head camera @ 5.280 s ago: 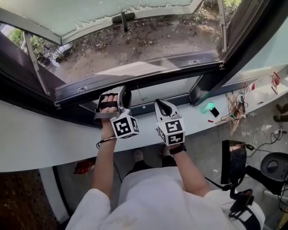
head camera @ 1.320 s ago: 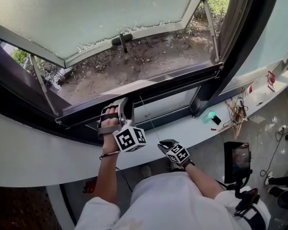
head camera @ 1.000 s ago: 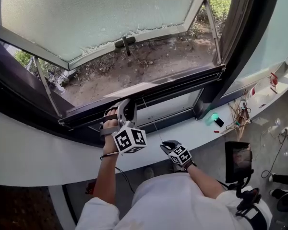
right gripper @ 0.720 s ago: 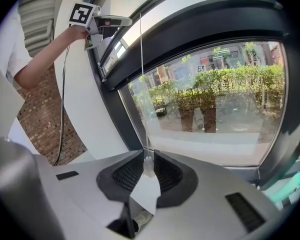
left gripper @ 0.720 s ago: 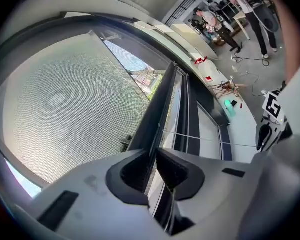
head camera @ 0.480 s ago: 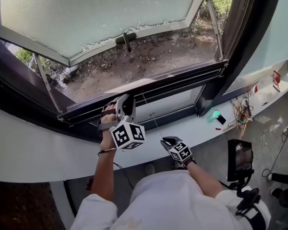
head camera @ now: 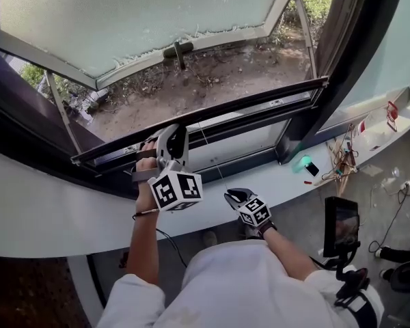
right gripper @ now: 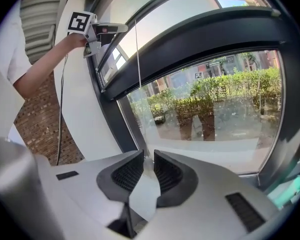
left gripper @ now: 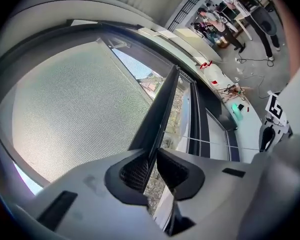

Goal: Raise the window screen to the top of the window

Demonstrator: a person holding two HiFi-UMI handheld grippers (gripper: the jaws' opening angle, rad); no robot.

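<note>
- The left gripper (head camera: 172,137) (left gripper: 151,166) has just been closing its jaws, and they now clench the dark bar of the window screen (head camera: 260,104) (left gripper: 162,104).
- This bar stands low in the window, a little above the bottom frame, and slants from near left to far right.
- The right gripper (head camera: 238,197) (right gripper: 145,171) is over the white sill (head camera: 55,210), its jaws a little apart.
- A thin cord (head camera: 212,159) (right gripper: 138,84) runs down into this gap.

I take the small green object (head camera: 300,163) as reference on the white sill (head camera: 55,214). A dark flat item (head camera: 313,169) lies just beside it. A tangle of wires (head camera: 342,157) lies past that. A red-and-white item (head camera: 392,111) lies farthest from it.
</note>
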